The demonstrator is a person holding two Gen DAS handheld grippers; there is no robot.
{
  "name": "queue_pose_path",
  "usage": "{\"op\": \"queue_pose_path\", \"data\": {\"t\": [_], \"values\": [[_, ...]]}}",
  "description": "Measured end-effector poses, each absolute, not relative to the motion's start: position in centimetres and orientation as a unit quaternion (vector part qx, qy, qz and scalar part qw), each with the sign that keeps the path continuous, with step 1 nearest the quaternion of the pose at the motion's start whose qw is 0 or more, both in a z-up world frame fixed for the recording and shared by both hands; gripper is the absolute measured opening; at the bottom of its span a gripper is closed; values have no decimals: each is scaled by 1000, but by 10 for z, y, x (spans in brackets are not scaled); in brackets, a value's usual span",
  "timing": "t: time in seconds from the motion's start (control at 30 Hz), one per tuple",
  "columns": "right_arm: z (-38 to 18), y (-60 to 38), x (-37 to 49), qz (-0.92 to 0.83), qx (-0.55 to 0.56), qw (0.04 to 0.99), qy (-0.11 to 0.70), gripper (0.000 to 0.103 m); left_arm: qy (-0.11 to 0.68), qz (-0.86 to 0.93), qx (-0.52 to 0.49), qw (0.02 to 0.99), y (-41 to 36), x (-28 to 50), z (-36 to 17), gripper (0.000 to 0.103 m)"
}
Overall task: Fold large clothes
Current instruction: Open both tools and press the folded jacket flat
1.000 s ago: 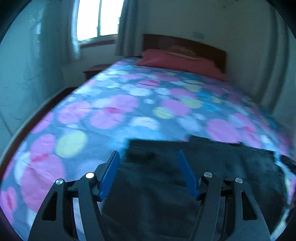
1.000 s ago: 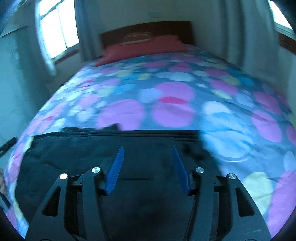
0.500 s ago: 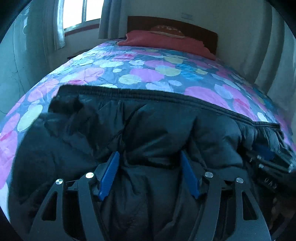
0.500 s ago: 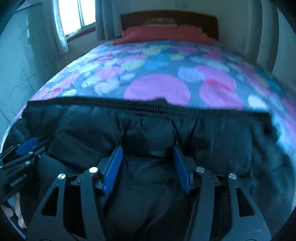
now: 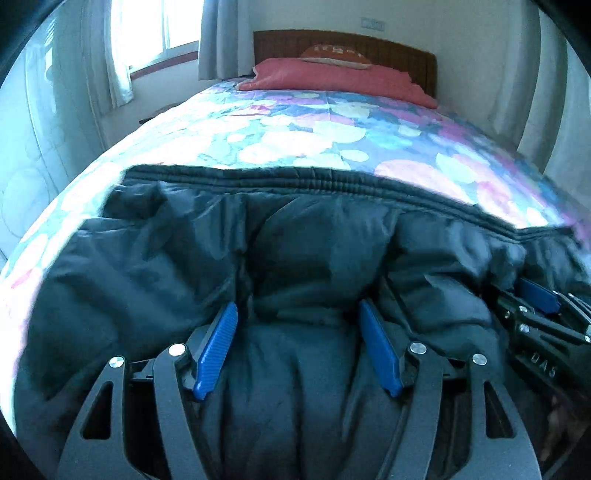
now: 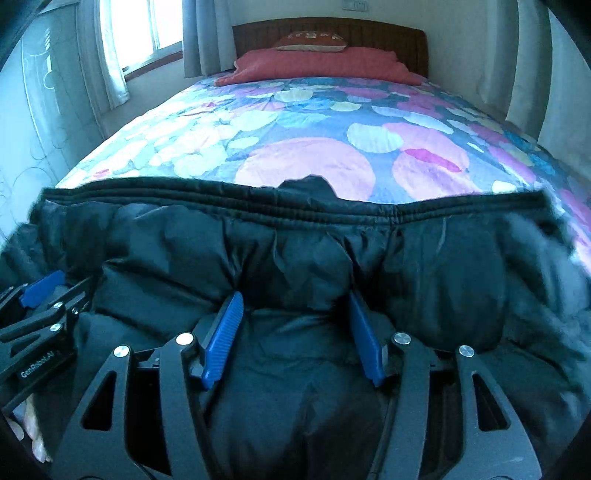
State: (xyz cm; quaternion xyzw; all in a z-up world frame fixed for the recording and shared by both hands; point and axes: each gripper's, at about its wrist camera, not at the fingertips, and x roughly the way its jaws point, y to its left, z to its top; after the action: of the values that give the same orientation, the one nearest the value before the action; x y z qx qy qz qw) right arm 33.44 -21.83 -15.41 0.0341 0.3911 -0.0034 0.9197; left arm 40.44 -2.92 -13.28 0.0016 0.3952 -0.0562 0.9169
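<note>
Black padded jacket [image 5: 317,258] – lowered onto bedspread [image 5: 295,136] a moment ago, fold laid; left gripper [image 5: 297,343] and right gripper [image 6: 295,332] each clamped on a bunch

A bedspread [image 5: 295,144] printed with pink, yellow and blue circles covers the bed well beyond the jaws. At its far end lies a red pillow [image 6: 317,66] with a smaller brown cushion [image 6: 314,38] on top, against a dark wooden headboard [image 5: 399,55]. Up to the left of the jaws, curtains [image 5: 218,37] frame a bright window [image 6: 162,26].
</note>
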Motion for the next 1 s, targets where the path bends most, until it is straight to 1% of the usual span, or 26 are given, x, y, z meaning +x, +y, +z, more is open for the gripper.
{"op": "queue_pose_path", "data": {"t": [0.1,0.17,0.23,0.37,0.5,0.67,0.8,0.87,1.0], "values": [[-130,-235,309,-23,38,933,358,57,355,-49,-12,933,-8,381,-112,67],[-122,-249,297,-45,35,936,347,57,347,-38,-13,937,3,378,-110,67],[-124,-266,292,-73,29,932,354,57,364,-31,-14,931,10,384,-118,67],[-154,-291,299,-78,55,918,386,57,384,-24,-12,923,14,396,-139,67],[-173,-289,304,-84,54,920,380,58,390,-24,-12,920,11,404,-151,68],[-166,-293,301,-79,63,917,385,57,400,-26,-11,916,12,400,-144,68],[-144,-305,270,-90,79,922,367,57,386,-32,-55,920,41,372,-119,68],[-142,-314,258,-104,79,922,364,57,375,-16,-61,925,55,361,-114,68],[-166,-327,255,-113,80,914,381,57,417,-7,-43,908,63,371,-140,68]]}}
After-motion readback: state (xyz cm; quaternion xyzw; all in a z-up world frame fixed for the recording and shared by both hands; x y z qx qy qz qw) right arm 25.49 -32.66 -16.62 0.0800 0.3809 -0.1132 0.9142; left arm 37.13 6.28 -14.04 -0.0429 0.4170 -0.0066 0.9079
